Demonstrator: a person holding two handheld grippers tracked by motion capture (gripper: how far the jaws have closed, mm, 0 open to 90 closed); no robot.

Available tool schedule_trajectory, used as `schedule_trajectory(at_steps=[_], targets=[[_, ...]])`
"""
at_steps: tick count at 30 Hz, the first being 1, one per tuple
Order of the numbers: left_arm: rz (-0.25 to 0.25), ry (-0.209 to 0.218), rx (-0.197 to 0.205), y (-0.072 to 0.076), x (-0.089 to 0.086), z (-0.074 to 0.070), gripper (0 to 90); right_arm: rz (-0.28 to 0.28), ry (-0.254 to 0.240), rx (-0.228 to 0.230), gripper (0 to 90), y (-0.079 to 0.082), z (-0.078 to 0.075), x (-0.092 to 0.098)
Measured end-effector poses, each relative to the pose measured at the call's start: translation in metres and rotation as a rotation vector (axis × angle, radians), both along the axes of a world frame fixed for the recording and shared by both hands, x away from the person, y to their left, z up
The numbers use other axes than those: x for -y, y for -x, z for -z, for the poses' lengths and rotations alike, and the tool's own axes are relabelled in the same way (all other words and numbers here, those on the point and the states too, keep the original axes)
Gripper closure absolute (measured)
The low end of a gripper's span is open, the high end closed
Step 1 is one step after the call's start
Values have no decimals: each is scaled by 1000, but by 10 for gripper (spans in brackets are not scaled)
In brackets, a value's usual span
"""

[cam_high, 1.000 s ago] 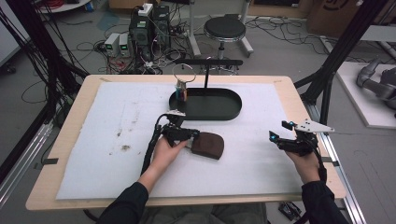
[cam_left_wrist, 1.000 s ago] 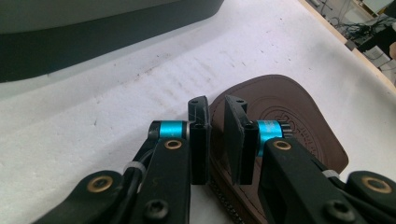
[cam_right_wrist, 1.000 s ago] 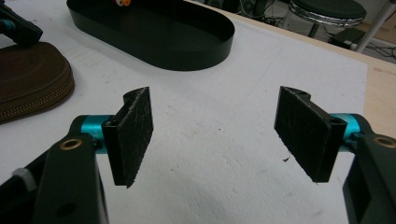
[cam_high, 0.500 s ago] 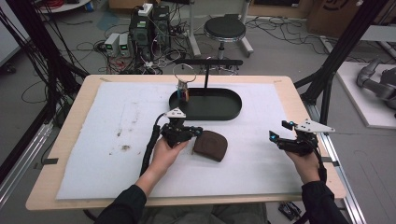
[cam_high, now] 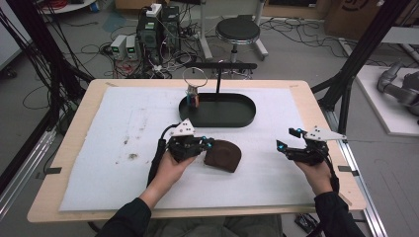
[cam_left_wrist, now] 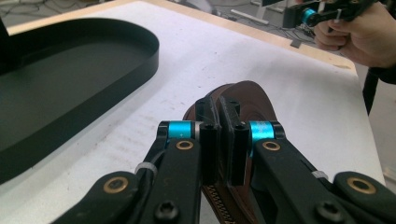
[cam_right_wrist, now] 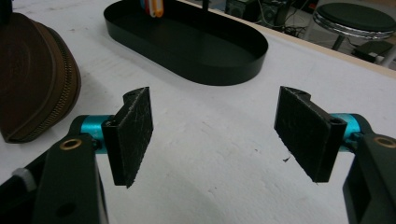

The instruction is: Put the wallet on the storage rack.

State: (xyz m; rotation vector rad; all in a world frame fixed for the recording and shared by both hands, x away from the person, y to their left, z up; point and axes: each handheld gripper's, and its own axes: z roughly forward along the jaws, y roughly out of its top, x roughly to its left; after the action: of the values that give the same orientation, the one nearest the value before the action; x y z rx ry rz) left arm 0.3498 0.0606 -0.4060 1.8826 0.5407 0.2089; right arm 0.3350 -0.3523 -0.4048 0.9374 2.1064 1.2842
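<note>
Left gripper [cam_high: 206, 144] clamps one brown pouch [cam_high: 223, 156]; one black tray [cam_high: 222, 109] beyond.

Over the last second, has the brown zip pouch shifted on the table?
Yes, slightly. The brown zip pouch, pinched by the left hand-held gripper, has tilted and edged up toward the black oval tray, which stays put.

Left gripper [cam_high: 206, 144] sits low with its fingers [cam_left_wrist: 208, 135] pressed nearly together, left hand [cam_high: 170, 165] wrapped behind it. Right gripper [cam_high: 286, 142] hovers apart, fingers [cam_right_wrist: 133, 135] spread wide.
</note>
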Motion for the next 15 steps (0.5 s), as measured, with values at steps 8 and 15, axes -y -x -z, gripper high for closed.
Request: schedule_trajectory(at_steps=[8, 15], targets=[[28, 5, 70, 9, -4, -3, 870, -89, -23, -23, 284, -2, 1, -17], [44, 31, 110, 13, -6, -6, 871, -231, -65, -73, 283, -5, 2, -37]])
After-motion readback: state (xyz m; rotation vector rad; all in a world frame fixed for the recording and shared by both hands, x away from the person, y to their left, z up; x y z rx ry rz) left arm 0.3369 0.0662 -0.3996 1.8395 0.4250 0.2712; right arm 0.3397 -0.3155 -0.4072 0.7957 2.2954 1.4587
